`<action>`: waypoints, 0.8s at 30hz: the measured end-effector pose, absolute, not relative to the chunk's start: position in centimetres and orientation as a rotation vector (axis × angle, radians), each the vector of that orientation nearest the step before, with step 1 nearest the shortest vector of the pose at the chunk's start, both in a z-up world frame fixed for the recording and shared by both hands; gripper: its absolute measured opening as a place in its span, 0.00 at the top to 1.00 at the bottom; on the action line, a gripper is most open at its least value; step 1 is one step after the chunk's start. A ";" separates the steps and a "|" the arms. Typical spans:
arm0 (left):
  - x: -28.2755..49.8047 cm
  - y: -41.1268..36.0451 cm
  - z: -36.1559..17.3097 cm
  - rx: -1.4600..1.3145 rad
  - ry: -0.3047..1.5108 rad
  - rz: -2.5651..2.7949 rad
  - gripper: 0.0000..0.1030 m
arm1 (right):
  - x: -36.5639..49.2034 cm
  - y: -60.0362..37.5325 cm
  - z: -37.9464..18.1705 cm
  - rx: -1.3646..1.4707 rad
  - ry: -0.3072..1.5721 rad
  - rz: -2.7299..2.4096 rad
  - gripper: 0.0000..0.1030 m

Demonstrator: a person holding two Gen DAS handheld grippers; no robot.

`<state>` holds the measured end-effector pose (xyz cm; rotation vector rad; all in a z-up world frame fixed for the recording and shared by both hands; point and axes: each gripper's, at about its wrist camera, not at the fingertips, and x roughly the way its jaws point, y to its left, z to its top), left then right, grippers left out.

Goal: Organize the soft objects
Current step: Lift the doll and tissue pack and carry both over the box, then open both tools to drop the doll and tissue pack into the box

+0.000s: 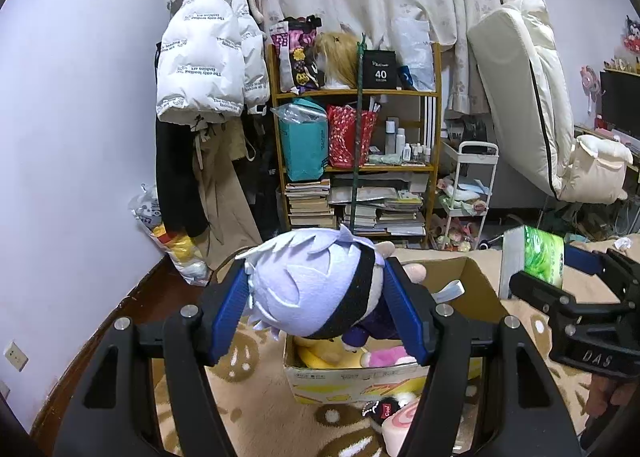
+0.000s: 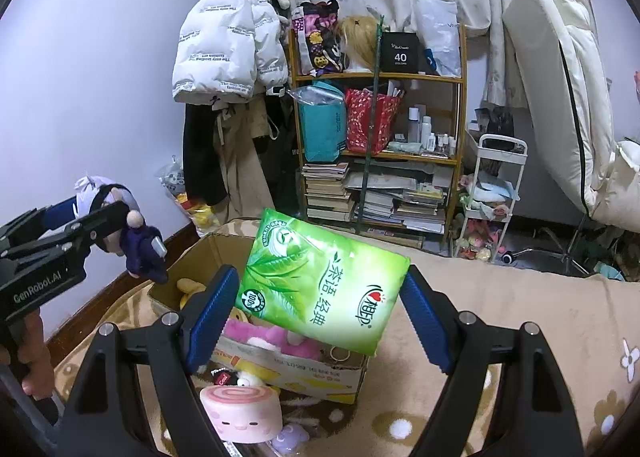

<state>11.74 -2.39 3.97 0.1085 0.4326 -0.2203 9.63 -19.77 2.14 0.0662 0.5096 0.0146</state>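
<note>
My left gripper (image 1: 320, 299) is shut on a plush doll (image 1: 312, 281) with pale lilac hair, a black band and a purple body, held above the open cardboard box (image 1: 476, 281). The doll also shows in the right wrist view (image 2: 120, 225), left of the box (image 2: 320, 377). My right gripper (image 2: 320, 305) is shut on a green tissue pack (image 2: 324, 285), held tilted over the box. The pack also shows in the left wrist view (image 1: 536, 261). Inside the box lie a yellow plush (image 1: 320, 355) and a pink plush (image 2: 272, 337).
A pink roll-cake plush (image 2: 240, 413) and a small lilac plush (image 2: 290, 437) lie on the beige rug in front of the box. A wooden shelf (image 2: 380, 77) with bags and books, a white jacket (image 2: 228, 45), a white cart (image 2: 496, 193) and a cream mattress (image 2: 560, 89) stand behind.
</note>
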 end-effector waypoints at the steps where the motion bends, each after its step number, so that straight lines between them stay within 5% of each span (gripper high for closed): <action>1: 11.9 -2.5 3.8 0.111 0.438 -0.221 0.36 | 9.8 -19.9 2.0 0.074 0.511 0.014 0.16; 22: 15.6 -2.4 -1.3 0.067 0.605 -0.252 0.34 | 13.4 -21.3 -1.9 0.147 0.605 0.038 0.16; 24: 15.8 -2.3 -1.5 0.057 0.612 -0.247 0.23 | 13.6 -21.3 -2.2 0.153 0.611 0.046 0.16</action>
